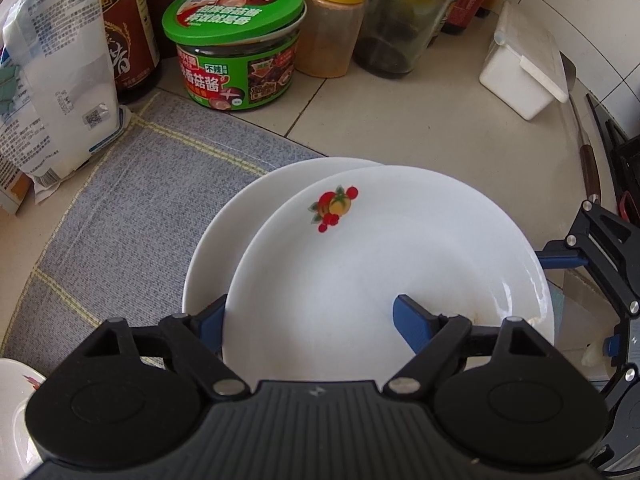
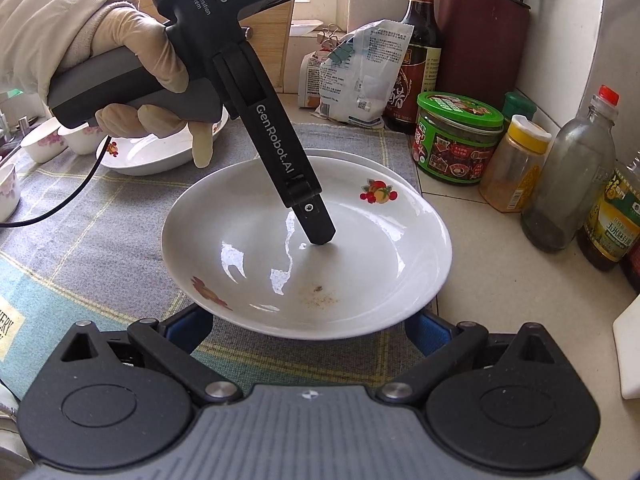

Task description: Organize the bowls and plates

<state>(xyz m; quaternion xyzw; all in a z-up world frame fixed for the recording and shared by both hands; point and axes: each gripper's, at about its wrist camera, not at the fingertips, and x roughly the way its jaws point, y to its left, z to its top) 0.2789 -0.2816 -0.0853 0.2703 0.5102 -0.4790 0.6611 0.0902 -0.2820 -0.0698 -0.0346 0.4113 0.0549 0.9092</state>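
Observation:
A white plate with a fruit print is held tilted above a second white plate that lies on the grey cloth. My left gripper grips the top plate's rim, one finger inside the plate and one beneath it. My right gripper is wide open with its fingers under the plate's near edge; it also shows at the right of the left wrist view. More bowls sit at the far left.
A green-lidded jar, a yellow-capped spice jar, a glass bottle, a sauce bottle, a white bag and a white box line the back. A knife lies at the right.

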